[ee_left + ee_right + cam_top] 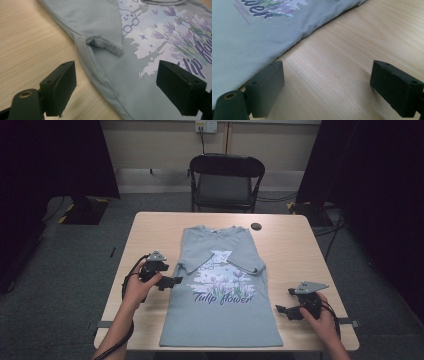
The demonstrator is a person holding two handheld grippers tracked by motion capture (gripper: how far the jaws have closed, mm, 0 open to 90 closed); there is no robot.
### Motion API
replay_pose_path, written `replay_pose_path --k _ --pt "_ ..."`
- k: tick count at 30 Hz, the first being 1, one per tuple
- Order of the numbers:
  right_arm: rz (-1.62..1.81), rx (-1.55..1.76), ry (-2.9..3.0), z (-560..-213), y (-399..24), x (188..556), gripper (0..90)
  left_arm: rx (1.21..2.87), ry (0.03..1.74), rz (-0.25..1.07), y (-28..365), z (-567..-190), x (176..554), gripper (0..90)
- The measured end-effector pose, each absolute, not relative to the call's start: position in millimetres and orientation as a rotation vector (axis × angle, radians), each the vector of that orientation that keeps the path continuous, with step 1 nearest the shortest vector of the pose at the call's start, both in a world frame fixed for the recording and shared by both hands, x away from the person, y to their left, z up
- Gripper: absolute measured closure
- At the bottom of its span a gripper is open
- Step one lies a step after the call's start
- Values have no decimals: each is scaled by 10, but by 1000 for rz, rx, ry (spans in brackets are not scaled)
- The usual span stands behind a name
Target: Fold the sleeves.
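A grey T-shirt [220, 307] with a purple tulip print lies flat in the middle of the wooden table [287, 247], both sleeves folded in over its chest. My left gripper [176, 281] hovers at the shirt's left edge, open, its jaws straddling the side seam just below the folded left sleeve [105, 42]. My right gripper [280, 310] rests near the table's front right, open, just off the shirt's right edge [294, 42], with bare wood between its jaws.
A small dark round cap [256, 226] lies on the table beyond the shirt's right shoulder. A black folding chair [225, 182] stands behind the table. Bare tabletop lies on either side of the shirt.
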State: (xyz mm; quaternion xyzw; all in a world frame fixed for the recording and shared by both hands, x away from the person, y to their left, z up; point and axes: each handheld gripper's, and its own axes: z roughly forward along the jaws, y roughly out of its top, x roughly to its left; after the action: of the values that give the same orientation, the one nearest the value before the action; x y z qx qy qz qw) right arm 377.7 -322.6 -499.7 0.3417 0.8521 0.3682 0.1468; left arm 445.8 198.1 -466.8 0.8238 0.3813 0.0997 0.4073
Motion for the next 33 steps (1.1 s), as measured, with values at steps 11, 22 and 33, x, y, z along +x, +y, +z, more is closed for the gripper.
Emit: replay_pose_path --k 11,22,33 --pt "1060 984 2452 -4997 -3225 3776 112 2091 939 281 2037 -4662 4341 161" --pt "1060 984 2452 -4997 -3225 3776 112 2084 936 277 2103 -4700 4238 161" --pt "1060 984 2452 -4997 -3225 3776 112 2091 957 289 2183 -4784 4167 161"
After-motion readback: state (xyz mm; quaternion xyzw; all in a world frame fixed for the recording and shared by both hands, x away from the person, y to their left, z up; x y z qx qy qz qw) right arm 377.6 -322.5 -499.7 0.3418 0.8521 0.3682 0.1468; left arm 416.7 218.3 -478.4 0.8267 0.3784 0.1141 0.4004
